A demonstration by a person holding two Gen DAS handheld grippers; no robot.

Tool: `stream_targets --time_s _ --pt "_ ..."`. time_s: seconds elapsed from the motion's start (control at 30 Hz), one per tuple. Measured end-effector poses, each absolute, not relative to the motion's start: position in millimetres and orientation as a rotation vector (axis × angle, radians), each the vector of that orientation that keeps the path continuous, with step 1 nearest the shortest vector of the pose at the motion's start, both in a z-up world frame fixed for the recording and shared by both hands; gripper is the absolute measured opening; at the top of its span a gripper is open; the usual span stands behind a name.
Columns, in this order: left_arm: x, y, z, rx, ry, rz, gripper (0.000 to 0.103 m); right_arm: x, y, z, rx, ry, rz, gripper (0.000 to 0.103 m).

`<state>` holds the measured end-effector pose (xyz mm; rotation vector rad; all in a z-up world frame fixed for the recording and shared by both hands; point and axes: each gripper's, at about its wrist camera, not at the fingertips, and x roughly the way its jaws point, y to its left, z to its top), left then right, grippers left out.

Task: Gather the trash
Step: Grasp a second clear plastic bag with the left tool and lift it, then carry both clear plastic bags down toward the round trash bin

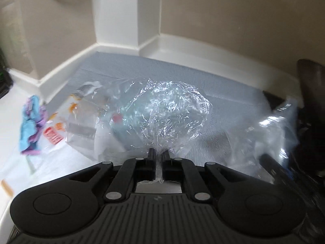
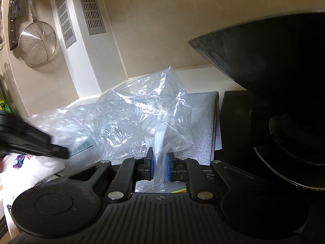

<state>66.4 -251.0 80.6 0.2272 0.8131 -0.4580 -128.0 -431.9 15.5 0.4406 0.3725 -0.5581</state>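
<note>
While both pinch crinkled film at frame centre, left gripper (image 1: 158, 154) clamped on clear plastic wrap (image 1: 172, 109), right gripper (image 2: 159, 158) clamped on clear plastic bag (image 2: 142, 113), grey mat (image 1: 223, 85) beneath, strainer (image 2: 37, 42) upper left.

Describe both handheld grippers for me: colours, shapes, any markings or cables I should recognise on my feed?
The left gripper is all matte black: ribbed body, two round side lobes, angled linkage arms with silver rivets, black fingers, and a small emblem at the body's centre. The right gripper has the same build, but its finger pads are blue. No cables or sleeves are visible.
</note>
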Motion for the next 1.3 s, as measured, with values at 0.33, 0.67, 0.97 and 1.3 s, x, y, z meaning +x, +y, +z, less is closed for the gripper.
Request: stream_targets --time_s 0.33,0.67,0.97,1.3 --pt "-42.0 -112.7 114.9 0.193 0.728 -0.373 0.006 -137.5 -425.8 15.7 0.403 0.365 -0.522 0.013" --pt "-135.6 16.4 100.7 0.24 0.722 -0.169 0.006 -155.9 -370.2 37.8 0.282 0.382 -0.485 0.013" --pt "-172.2 65.4 87.6 0.16 0.751 -0.127 0.006 -223.3 -267.9 72.7 0.216 0.295 -0.343 0.013" --pt "-206.7 99.1 64.3 0.154 0.773 -0.088 0.006 -253.0 -182.6 61.1 0.196 0.447 -0.175 0.013"
